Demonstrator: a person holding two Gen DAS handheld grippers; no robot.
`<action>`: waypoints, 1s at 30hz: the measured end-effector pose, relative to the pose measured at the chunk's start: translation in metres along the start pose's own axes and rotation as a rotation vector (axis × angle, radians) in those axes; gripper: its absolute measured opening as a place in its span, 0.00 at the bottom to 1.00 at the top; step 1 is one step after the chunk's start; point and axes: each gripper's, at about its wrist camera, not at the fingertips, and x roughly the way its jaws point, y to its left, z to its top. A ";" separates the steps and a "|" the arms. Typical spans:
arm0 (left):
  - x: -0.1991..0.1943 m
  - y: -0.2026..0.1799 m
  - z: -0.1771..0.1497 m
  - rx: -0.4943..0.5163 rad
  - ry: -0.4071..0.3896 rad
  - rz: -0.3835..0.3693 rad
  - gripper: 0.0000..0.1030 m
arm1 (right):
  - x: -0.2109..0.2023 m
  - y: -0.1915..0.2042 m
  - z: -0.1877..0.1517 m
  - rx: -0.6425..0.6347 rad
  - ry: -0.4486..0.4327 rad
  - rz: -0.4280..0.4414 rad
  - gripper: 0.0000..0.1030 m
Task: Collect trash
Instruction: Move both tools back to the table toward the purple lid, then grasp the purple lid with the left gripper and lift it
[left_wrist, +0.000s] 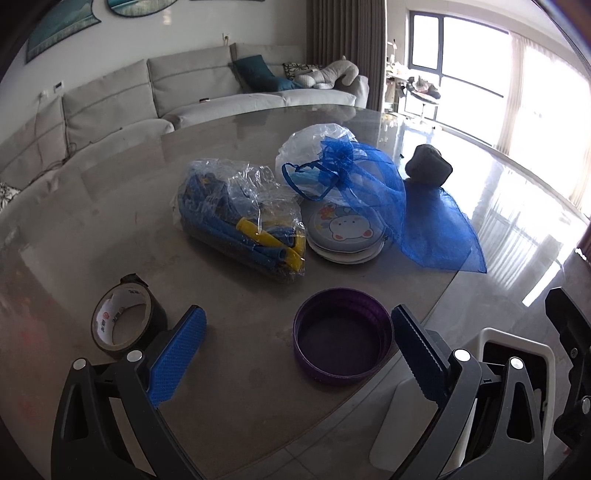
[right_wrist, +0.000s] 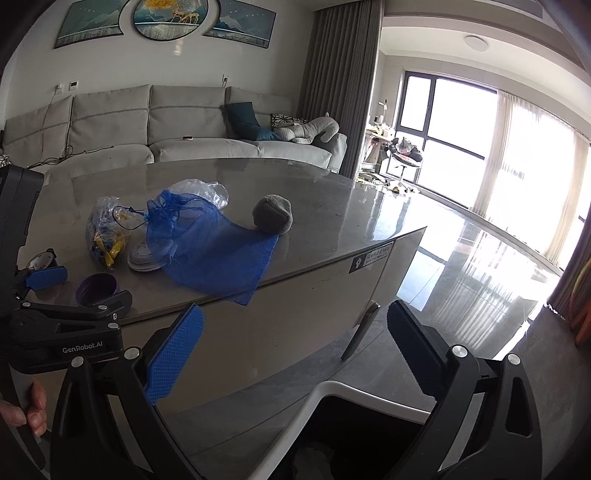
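My left gripper (left_wrist: 297, 336) is open and empty over the near edge of the grey table (left_wrist: 110, 206). A purple round lid (left_wrist: 341, 334) lies between its fingers, close to the right finger. A roll of brown tape (left_wrist: 123, 317) stands left of the left finger. Farther back lie a clear bag of blue and yellow pieces (left_wrist: 240, 218), a blue mesh bag (left_wrist: 388, 199), a crumpled clear bag (left_wrist: 314, 144) and a grey lump (left_wrist: 428, 164). My right gripper (right_wrist: 295, 332) is open and empty, off the table, above a white bin (right_wrist: 362, 424). The left gripper (right_wrist: 48, 291) shows there too.
A stack of round cartoon coasters (left_wrist: 345, 230) sits under the mesh bag. The white bin (left_wrist: 509, 369) stands on the floor by the table's right edge. A grey sofa (left_wrist: 184, 92) is behind the table. Glossy floor (right_wrist: 461, 258) stretches right toward windows.
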 end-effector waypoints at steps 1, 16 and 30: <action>-0.002 -0.001 0.000 0.002 -0.006 -0.005 0.84 | 0.000 0.000 0.000 -0.001 -0.002 0.001 0.96; -0.043 0.002 0.011 0.071 -0.127 -0.031 0.44 | 0.002 0.016 0.006 0.000 -0.017 0.033 0.96; -0.078 0.074 0.029 -0.062 -0.157 0.104 0.44 | 0.004 0.082 0.037 -0.023 -0.057 0.160 0.96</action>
